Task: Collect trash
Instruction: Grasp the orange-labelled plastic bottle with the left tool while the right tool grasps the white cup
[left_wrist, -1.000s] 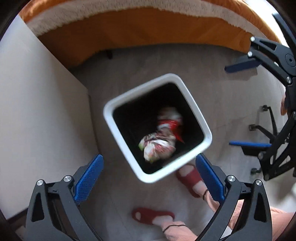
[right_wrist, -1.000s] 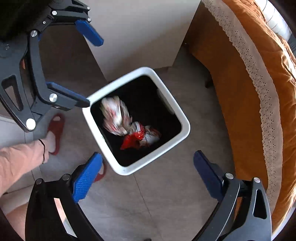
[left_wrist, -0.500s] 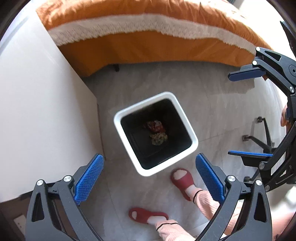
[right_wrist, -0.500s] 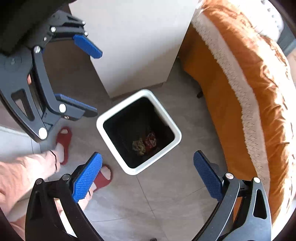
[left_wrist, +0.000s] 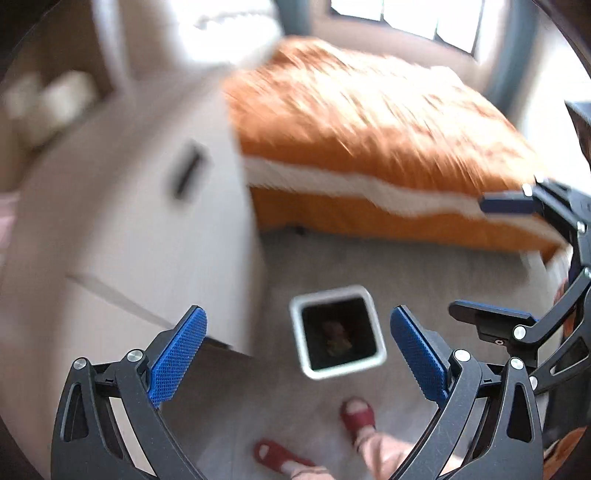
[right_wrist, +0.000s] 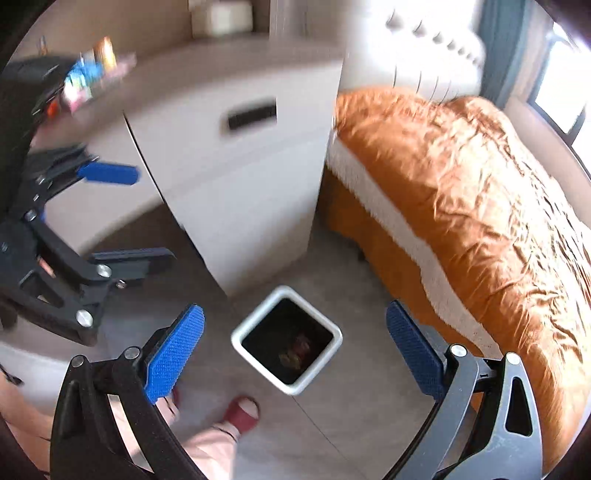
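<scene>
While both cameras look down from well above the floor (right_wrist: 369, 406), the scene reads from left to right as follows. At the far left of the right wrist view, a counter (right_wrist: 177, 70) carries a blurred cluster of colourful packets (right_wrist: 85, 79). Just below it the left gripper (right_wrist: 122, 218) hangs in the air, its blue-padded fingers spread wide with nothing between them. A white cabinet (right_wrist: 240, 177) with a dark slot handle stands next, its end panel reaching the floor. Near the foot of that cabinet sits the white square bin (right_wrist: 334, 338), upright on the grey floor, with a few crumpled bits of trash (right_wrist: 297, 350) lying at its dark bottom. The person's feet in red slippers (right_wrist: 242, 408) stand just beside the bin. The right gripper (right_wrist: 293, 349) is also fully open and holds nothing; the bin shows between its fingers, far below them. To the right lies a bed (right_wrist: 461, 184) under an orange cover with a white lace edge.

The left wrist view is heavily blurred, yet shows the same bin (left_wrist: 297, 332) between the spread fingers of the left gripper (left_wrist: 297, 349), with the open right gripper (left_wrist: 498, 258) at the right edge.
</scene>
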